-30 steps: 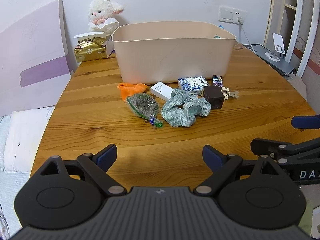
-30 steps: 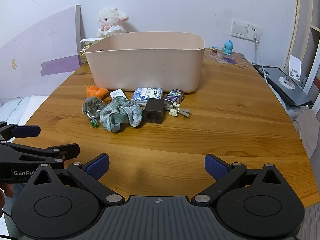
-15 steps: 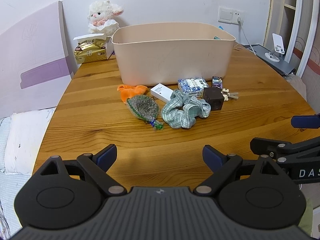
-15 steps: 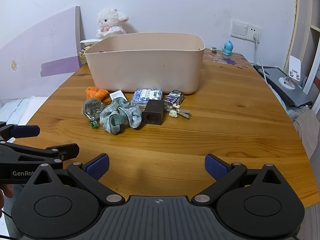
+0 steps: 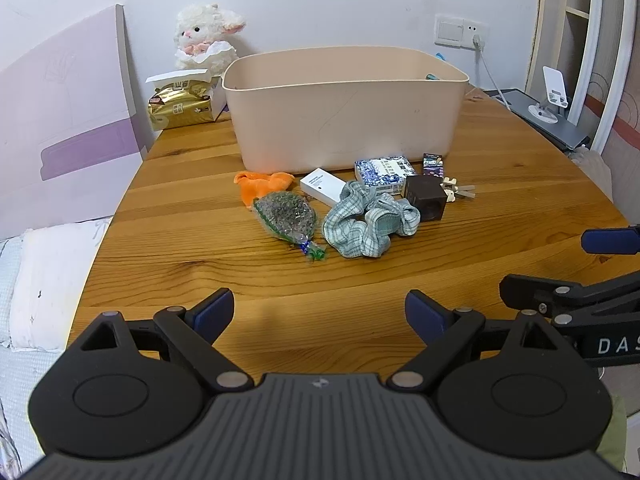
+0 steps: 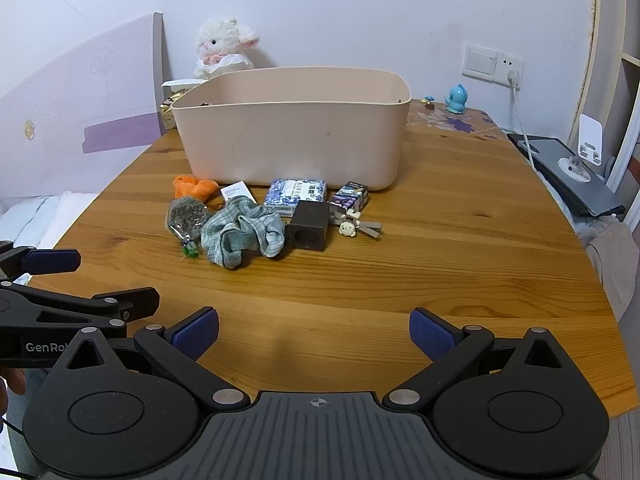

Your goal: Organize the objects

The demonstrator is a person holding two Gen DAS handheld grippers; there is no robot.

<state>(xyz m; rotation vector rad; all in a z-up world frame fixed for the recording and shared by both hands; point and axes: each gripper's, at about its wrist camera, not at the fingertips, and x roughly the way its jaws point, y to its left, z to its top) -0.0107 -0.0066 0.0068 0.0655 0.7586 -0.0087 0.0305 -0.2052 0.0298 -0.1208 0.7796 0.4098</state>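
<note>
Both wide apart, left tool (image 5: pixel 319 312), right tool (image 6: pixel 314 334), empty.

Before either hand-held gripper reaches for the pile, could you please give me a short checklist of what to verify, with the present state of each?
1. Left hand-held gripper open and empty: ok.
2. Right hand-held gripper open and empty: ok.
3. Bin upright with open top: ok.
4. Items reachable in front of bin: ok; the scrunchie and herb bag lie nearest.
5. Items apart for a clean pick: not ok; the scrunchie touches the dark cube and overlaps the white box.
6. Room inside the bin: cannot tell; its wall hides the inside.
</note>
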